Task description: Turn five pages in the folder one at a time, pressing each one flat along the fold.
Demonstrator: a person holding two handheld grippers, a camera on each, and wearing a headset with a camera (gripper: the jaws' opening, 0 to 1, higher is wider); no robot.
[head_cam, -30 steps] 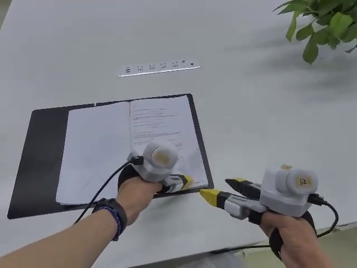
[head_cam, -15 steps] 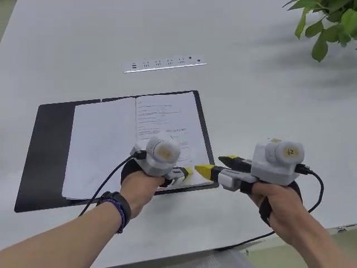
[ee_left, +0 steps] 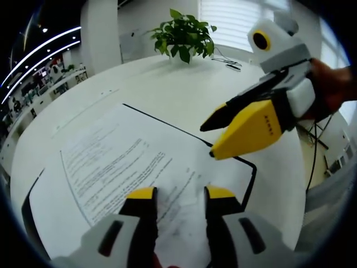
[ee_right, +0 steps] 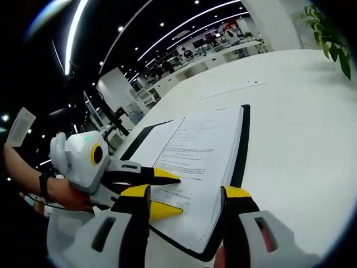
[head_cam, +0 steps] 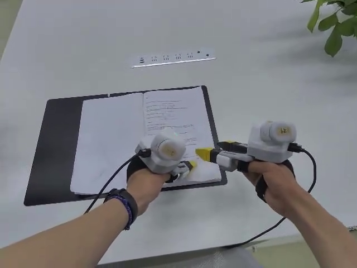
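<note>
A black folder [head_cam: 56, 145] lies open on the white table, with a blank sheet [head_cam: 109, 139] on its left and a printed page [head_cam: 175, 117] on its right. My left gripper [head_cam: 188, 166] rests over the printed page's lower right corner, jaws open, the paper [ee_left: 128, 162] under them. My right gripper [head_cam: 209, 151] points left at the folder's right edge, close to the left one, also open. In the right gripper view its jaws [ee_right: 187, 192] straddle the folder's near corner [ee_right: 215, 240], and the left gripper [ee_right: 179, 195] sits just beyond. The right gripper [ee_left: 206, 139] enters the left gripper view from the right.
A power strip [head_cam: 173, 57] is set into the table beyond the folder. A potted plant [head_cam: 334, 28] stands at the far right. Cables trail from both grippers toward the table's near edge [head_cam: 223, 245]. Bare tabletop lies right of the folder.
My right gripper has moved left and away from me, from off the folder's corner to its right edge beside the left gripper. The left gripper has stayed at the page's corner.
</note>
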